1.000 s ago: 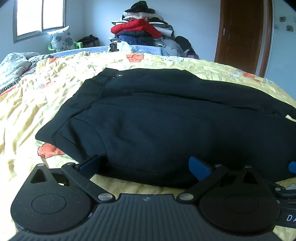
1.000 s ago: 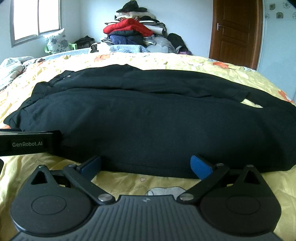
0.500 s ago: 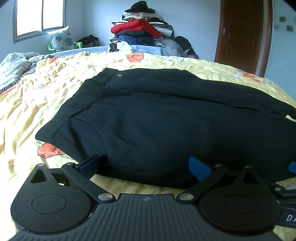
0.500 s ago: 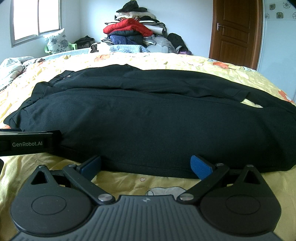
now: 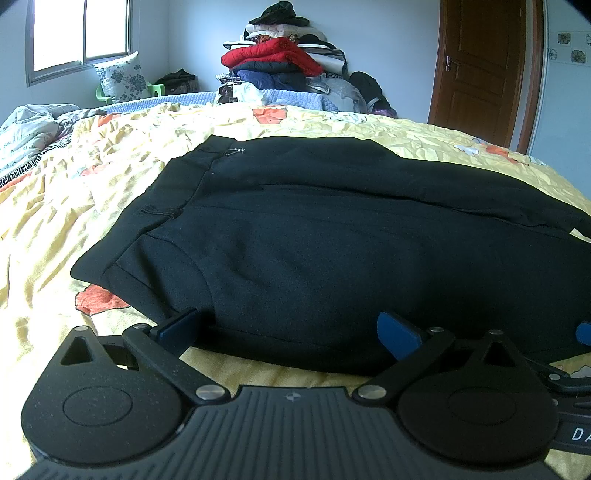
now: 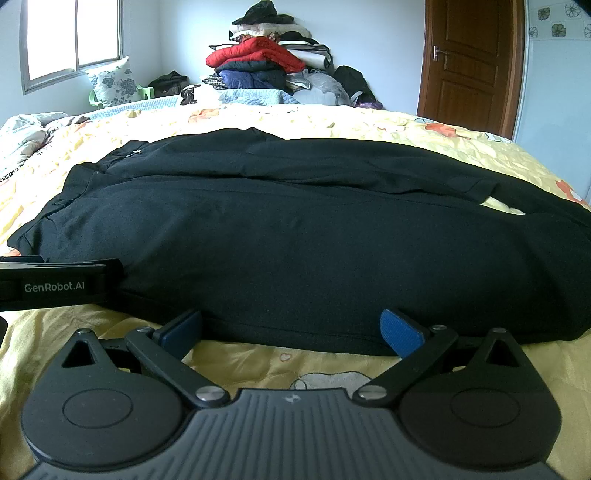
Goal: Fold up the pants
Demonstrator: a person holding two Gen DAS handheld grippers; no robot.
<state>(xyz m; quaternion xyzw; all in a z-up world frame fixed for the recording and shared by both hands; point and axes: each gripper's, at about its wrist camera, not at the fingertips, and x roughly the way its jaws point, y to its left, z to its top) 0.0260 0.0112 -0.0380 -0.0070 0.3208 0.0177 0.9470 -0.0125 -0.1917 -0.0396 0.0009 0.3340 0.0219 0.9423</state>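
Observation:
Black pants (image 5: 332, 240) lie flat across a yellow flowered bedspread (image 5: 74, 206), waistband to the left and legs running off right. In the right wrist view the same pants (image 6: 295, 229) fill the middle. My left gripper (image 5: 288, 330) is open at the pants' near edge by the waist end, blue pads wide apart and holding nothing. My right gripper (image 6: 291, 328) is open too, low at the near edge further along the legs. The left gripper's body (image 6: 55, 284) shows at the left of the right wrist view.
A heap of clothes and bedding (image 5: 280, 66) with a red jacket rises behind the bed. A brown door (image 5: 480, 70) stands at the back right, and a window (image 5: 77, 33) and floral pillow (image 5: 118, 81) at the back left. A crumpled quilt (image 5: 29, 129) lies at the left.

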